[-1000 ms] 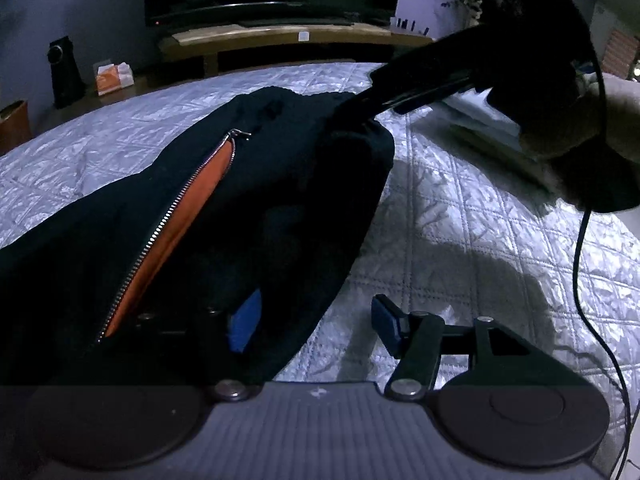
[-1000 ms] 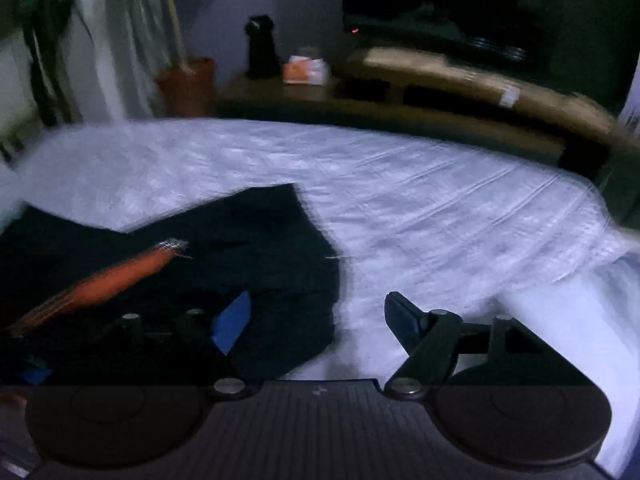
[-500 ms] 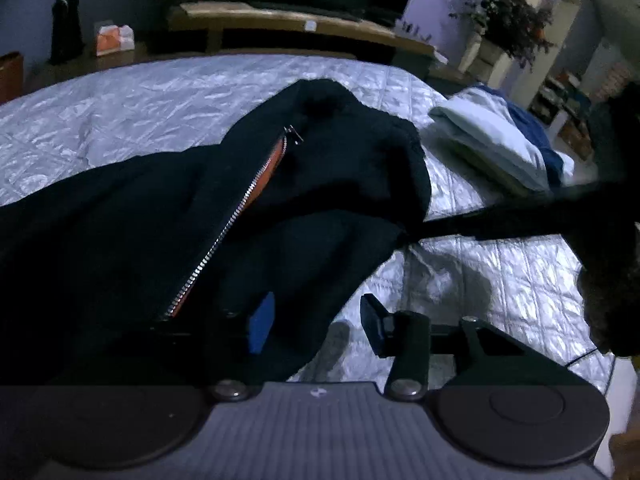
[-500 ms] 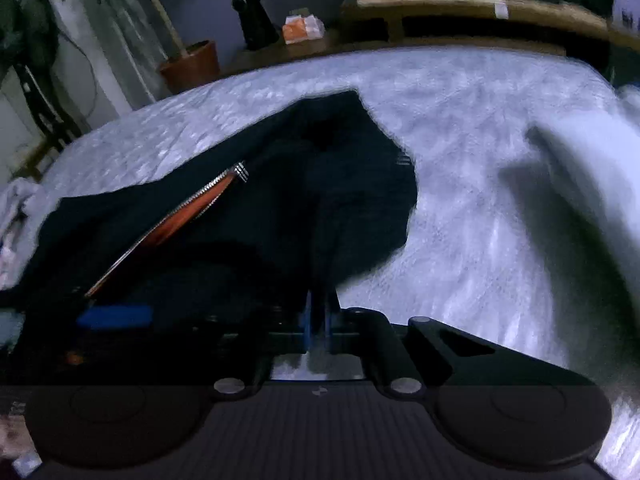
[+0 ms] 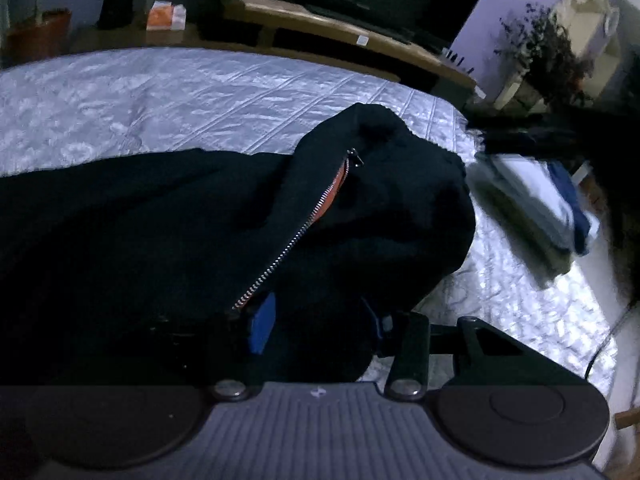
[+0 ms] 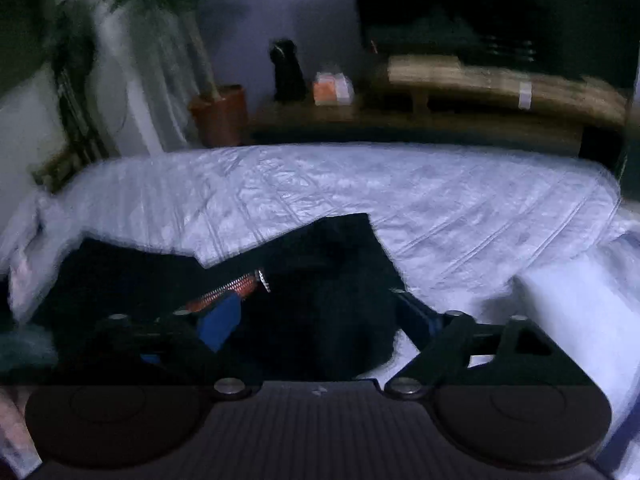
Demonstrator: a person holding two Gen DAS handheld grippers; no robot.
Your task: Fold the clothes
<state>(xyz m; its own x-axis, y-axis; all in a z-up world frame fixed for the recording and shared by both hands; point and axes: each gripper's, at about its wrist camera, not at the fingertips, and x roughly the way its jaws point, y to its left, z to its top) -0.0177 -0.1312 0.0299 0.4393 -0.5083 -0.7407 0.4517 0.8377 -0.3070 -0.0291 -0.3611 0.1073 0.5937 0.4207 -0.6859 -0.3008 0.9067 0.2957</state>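
The black zip-up garment [image 5: 168, 248] lies bunched across the pale quilted bed [image 5: 168, 96], filling the left wrist view from 9 o'clock to about 3 o'clock, its metal zipper [image 5: 296, 236] running diagonally with orange lining showing beside it. The left gripper [image 5: 316, 320] stands fairly wide, with dark cloth lying between its blue-padded fingers [image 5: 262, 322]; whether the pads actually press the fabric cannot be told. In the blurred right wrist view the right gripper [image 6: 320, 320] is also spread wide, straddling a fold of the garment [image 6: 340, 280] at 6 o'clock.

To do this step well, each gripper should probably close on a single clean edge rather than a bundle of layers, since the fabric is heaped and thick near the zipper. Lifting both sides level and drawing them apart would likely flatten the cloth before the fold. The stack of folded clothes [image 5: 532, 216] at 3 o'clock sits near; a wide sweep risks disturbing it.
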